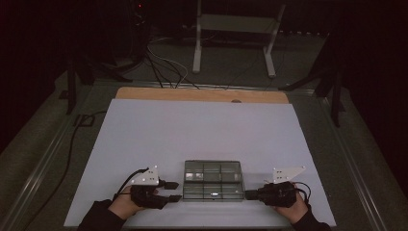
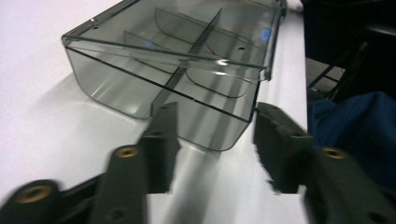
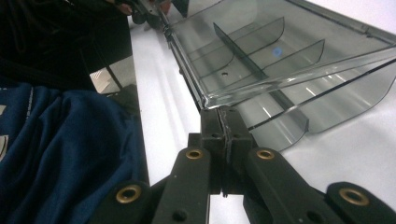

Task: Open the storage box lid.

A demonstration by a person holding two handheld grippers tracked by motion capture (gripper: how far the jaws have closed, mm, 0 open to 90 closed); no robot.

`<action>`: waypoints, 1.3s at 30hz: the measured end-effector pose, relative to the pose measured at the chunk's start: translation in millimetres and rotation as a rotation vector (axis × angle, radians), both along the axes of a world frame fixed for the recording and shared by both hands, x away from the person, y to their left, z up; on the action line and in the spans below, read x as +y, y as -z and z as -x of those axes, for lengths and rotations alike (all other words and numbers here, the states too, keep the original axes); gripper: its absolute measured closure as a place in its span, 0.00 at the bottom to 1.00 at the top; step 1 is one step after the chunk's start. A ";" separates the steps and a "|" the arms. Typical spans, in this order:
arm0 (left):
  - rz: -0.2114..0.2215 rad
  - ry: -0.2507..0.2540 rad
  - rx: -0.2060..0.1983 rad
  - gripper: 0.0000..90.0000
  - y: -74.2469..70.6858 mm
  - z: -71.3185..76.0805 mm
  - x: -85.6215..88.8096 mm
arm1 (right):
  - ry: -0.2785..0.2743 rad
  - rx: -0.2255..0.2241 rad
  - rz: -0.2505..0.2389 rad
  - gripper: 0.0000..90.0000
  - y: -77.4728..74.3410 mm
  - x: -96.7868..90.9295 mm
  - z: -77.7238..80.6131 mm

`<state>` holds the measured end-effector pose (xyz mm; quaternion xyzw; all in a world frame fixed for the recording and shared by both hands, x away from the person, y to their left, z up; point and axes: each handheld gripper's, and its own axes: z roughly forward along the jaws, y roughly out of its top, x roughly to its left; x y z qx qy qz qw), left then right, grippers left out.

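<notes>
A clear smoky plastic box with inner dividers and a lid lies near the front edge of the white sheet. My left gripper is at the box's left side and stands open. In the left gripper view its jaws sit apart just short of the box's near corner, with nothing between them. My right gripper points at the box's right front corner. In the right gripper view its jaws are pressed together, tips right at the corner of the box rim; whether they pinch the rim I cannot tell.
The white sheet covers the table, and a wooden strip shows at its far edge. Cables and a metal stand lie on the floor beyond. Blue cloth of the person is close beside the right gripper.
</notes>
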<state>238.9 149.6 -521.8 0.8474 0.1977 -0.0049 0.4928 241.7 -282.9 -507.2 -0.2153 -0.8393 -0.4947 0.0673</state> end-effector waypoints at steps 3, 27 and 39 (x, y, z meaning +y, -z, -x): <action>-0.016 -0.049 -0.009 0.32 -1.9 2.6 -2.9 | 0.005 -0.003 -0.012 1.00 -1.6 -0.4 0.1; -0.008 -0.097 -0.175 0.25 -9.9 5.1 -9.5 | 0.036 -0.009 -0.049 1.00 -7.7 -0.8 -0.7; -0.023 -0.072 -0.448 0.46 -1.7 2.1 -10.3 | 0.044 0.003 -0.057 1.00 -8.7 -0.4 -1.7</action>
